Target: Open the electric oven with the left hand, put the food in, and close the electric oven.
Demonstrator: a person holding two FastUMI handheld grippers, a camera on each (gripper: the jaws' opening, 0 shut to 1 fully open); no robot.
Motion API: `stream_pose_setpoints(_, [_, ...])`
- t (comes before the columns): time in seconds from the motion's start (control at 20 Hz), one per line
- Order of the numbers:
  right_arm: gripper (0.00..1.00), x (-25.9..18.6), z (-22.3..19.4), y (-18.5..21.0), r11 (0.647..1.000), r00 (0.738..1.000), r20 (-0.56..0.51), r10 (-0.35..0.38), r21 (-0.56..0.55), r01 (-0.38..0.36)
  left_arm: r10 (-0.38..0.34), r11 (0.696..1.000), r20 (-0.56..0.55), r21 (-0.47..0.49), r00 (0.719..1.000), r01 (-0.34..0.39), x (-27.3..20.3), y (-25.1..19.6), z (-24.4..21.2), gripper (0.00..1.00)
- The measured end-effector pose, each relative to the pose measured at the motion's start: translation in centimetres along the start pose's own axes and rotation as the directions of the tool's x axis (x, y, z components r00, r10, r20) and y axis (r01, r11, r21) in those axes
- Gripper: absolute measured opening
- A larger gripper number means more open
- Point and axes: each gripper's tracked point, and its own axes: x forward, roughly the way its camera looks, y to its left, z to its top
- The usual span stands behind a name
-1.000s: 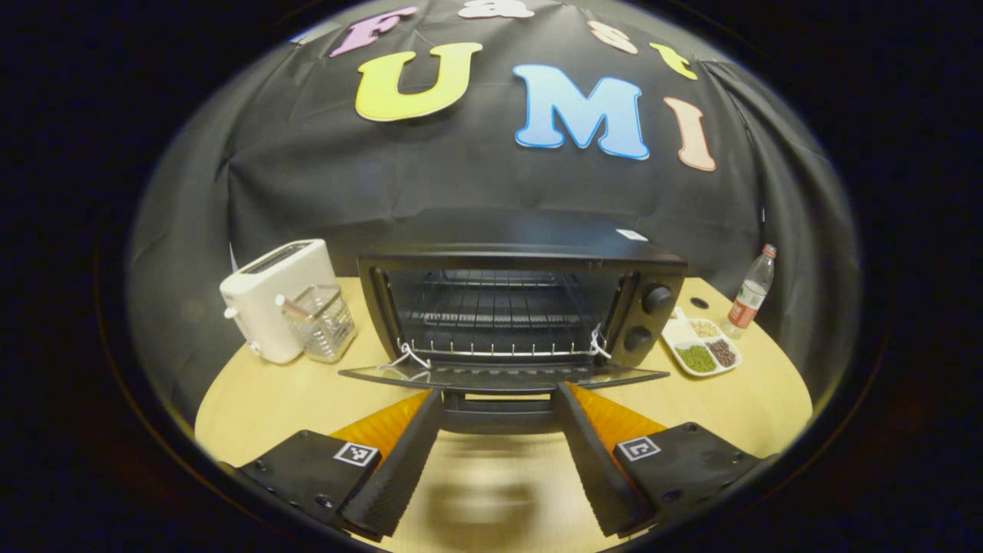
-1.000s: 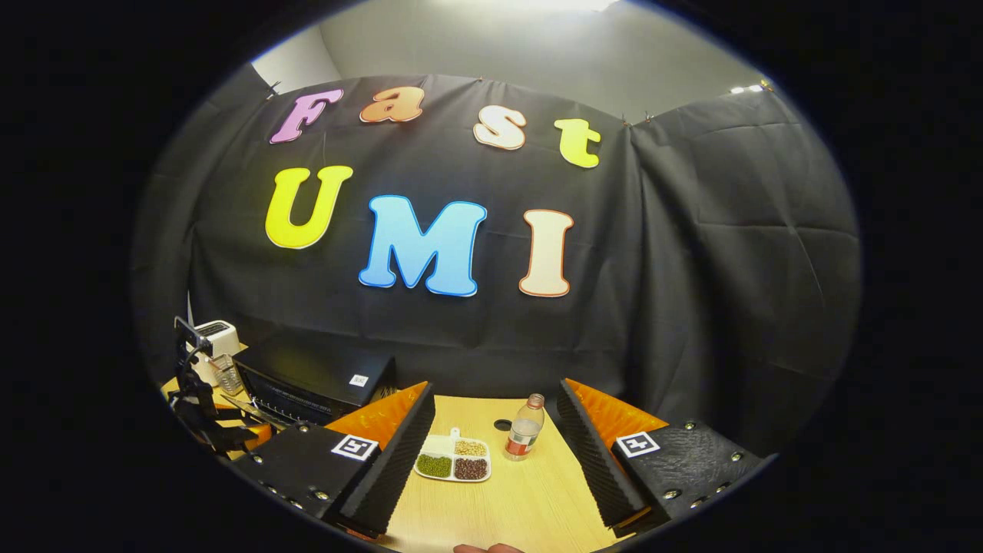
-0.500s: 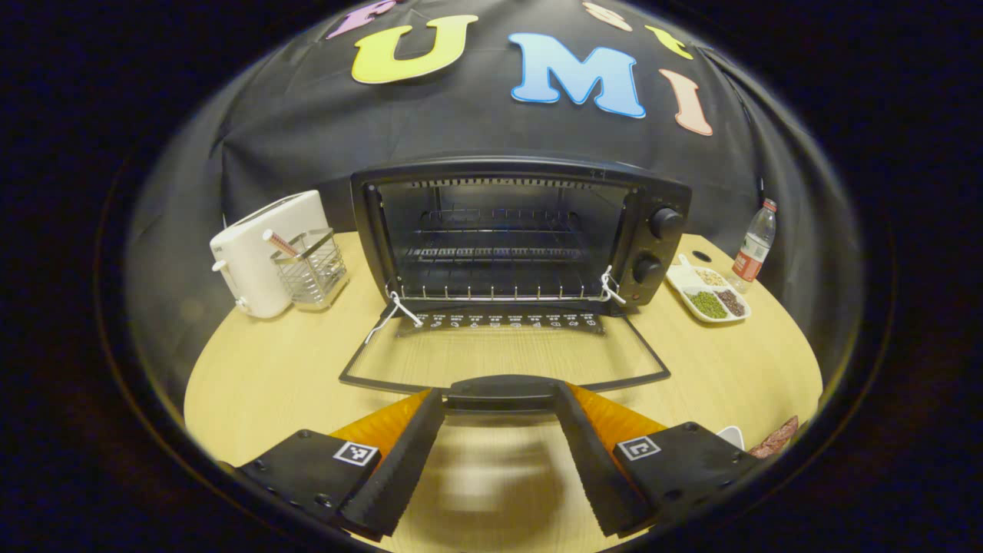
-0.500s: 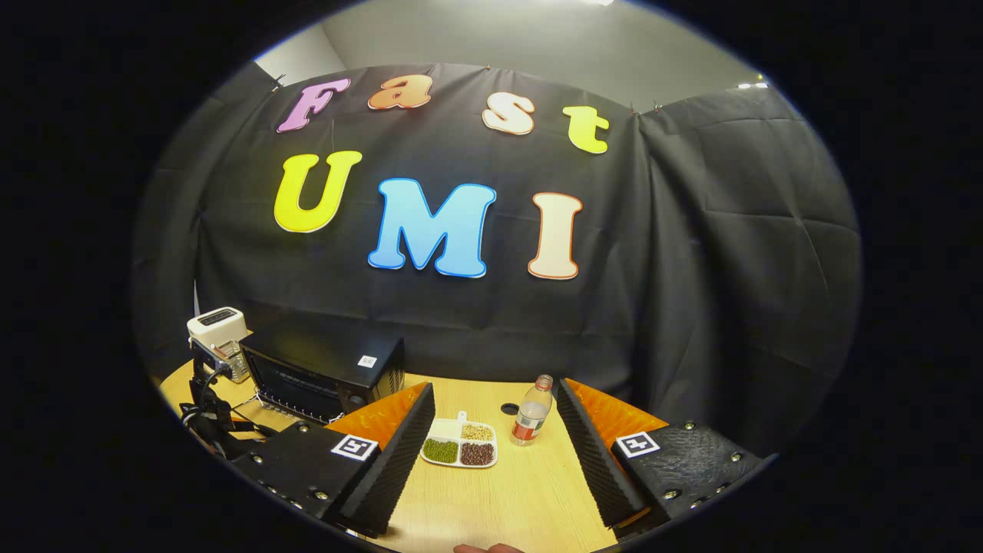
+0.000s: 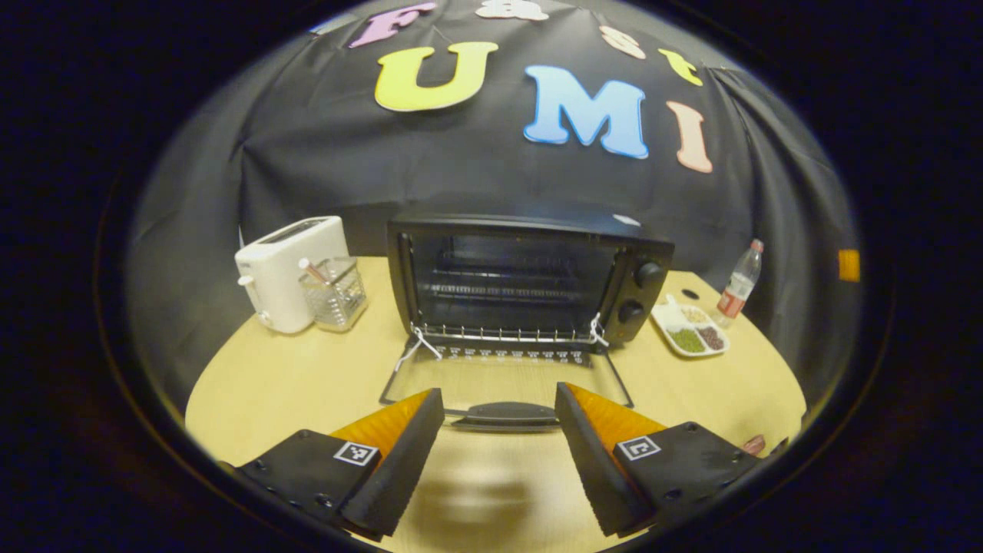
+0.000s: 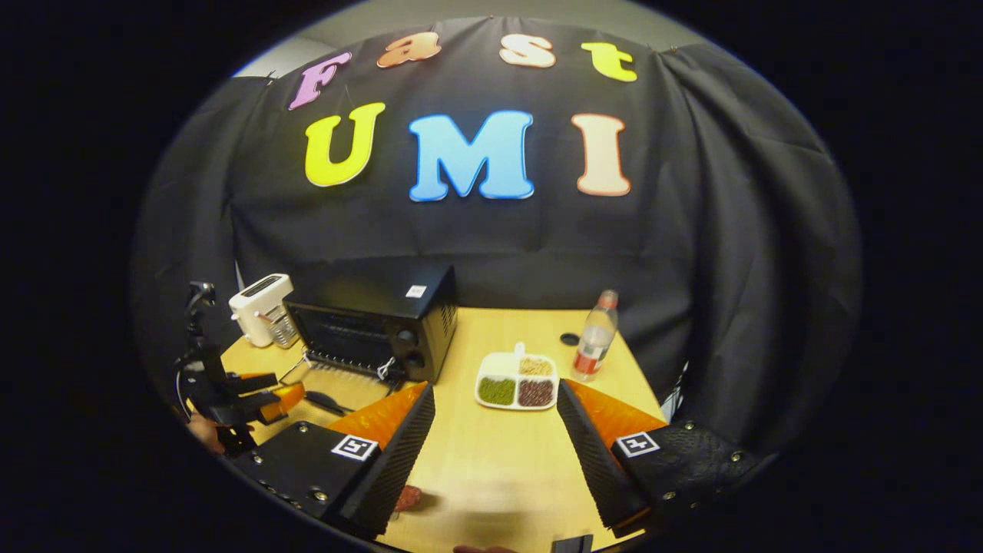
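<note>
Jaws of left gripper [image 5: 499,411] and right gripper [image 6: 495,407] spread, empty; oven [image 5: 530,276] door [image 5: 503,380] seemingly flat on table [image 5: 292,384].

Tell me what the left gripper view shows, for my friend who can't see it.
A black electric oven sits on a wooden table with its glass door folded down flat, and the open left gripper is just in front of the door's handle. A white toaster stands left of it.
</note>
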Motion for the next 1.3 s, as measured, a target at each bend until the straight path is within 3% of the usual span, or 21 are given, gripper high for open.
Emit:
stream_pose_setpoints(0.15, [0.97, 1.2, -4.9, 1.6, 0.994, 0.982, -0.162, 0.100, 0.055, -0.093, 0.030, 0.999, 0.076, -0.015, 0.997, -0.029, -2.4, 1.4, 3.1, 0.97])
stream_pose_setpoints(0.2, [0.97, 1.4, -6.3, 2.1, 0.990, 0.968, -0.213, 0.130, 0.087, -0.114, 0.040, 0.999, 0.103, -0.015, 0.994, -0.039, -3.2, 1.9, 4.2, 0.92])
stream_pose_setpoints(0.35, [0.99, 1.3, -10.4, 3.2, 0.968, 0.920, -0.322, 0.224, 0.180, -0.173, 0.071, 0.997, 0.180, 0.005, 0.981, -0.073, -5.6, 3.4, 6.9, 1.00])
stream_pose_setpoints(0.7, [0.95, 1.7, -15.8, 5.9, 0.905, 0.802, -0.449, 0.394, 0.340, -0.254, 0.089, 0.996, 0.333, -0.008, 0.939, -0.092, -10.6, 4.0, 13.4, 0.97])
stream_pose_setpoints(0.75, [0.87, 1.8, -16.1, 6.4, 0.890, 0.784, -0.457, 0.419, 0.378, -0.255, 0.087, 0.996, 0.345, -0.003, 0.935, -0.092, -10.9, 3.9, 13.9, 0.96])
stream_pose_setpoints(0.85, [0.86, 1.8, -16.9, 7.3, 0.853, 0.747, -0.465, 0.476, 0.452, -0.263, 0.085, 0.996, 0.363, 0.003, 0.928, -0.093, -11.3, 3.9, 14.8, 0.93])
stream_pose_setpoints(0.9, [0.84, 2.1, -17.5, 7.4, 0.846, 0.737, -0.474, 0.481, 0.470, -0.250, 0.085, 0.996, 0.368, 0.003, 0.926, -0.093, -11.6, 4.0, 15.0, 0.97])
stream_pose_setpoints(0.95, [0.74, 2.4, -18.1, 7.8, 0.836, 0.725, -0.479, 0.495, 0.490, -0.247, 0.085, 0.996, 0.370, 0.004, 0.925, -0.093, -11.7, 4.0, 15.0, 0.97])
stream_pose_setpoints(1.0, [0.74, 2.1, -18.2, 8.0, 0.824, 0.710, -0.486, 0.509, 0.512, -0.241, 0.086, 0.995, 0.372, 0.005, 0.924, -0.095, -11.9, 4.0, 15.0, 0.92])
stream_pose_setpoints(1.05, [0.74, 2.1, -18.3, 8.3, 0.809, 0.698, -0.485, 0.528, 0.536, -0.239, 0.087, 0.995, 0.371, 0.006, 0.924, -0.096, -11.8, 4.1, 14.9, 0.92])
stream_pose_setpoints(1.1, [0.74, 2.4, -18.1, 8.4, 0.800, 0.702, -0.475, 0.531, 0.555, -0.229, 0.085, 0.995, 0.368, 0.007, 0.926, -0.095, -11.9, 4.2, 14.8, 0.96])
stream_pose_setpoints(1.15, [0.63, 2.9, -17.8, 8.0, 0.788, 0.707, -0.468, 0.530, 0.580, -0.207, 0.085, 0.995, 0.367, 0.010, 0.927, -0.095, -11.9, 4.2, 14.7, 1.00])
stream_pose_setpoints(1.25, [0.39, 2.2, -18.1, 9.1, 0.743, 0.676, -0.462, 0.574, 0.641, -0.193, 0.086, 0.995, 0.365, 0.014, 0.927, -0.098, -11.8, 4.4, 14.6, 0.96])
stream_pose_setpoints(1.3, [0.39, 2.0, -17.8, 8.5, 0.740, 0.680, -0.461, 0.570, 0.648, -0.180, 0.086, 0.995, 0.363, 0.014, 0.928, -0.098, -11.8, 4.4, 14.5, 1.00])
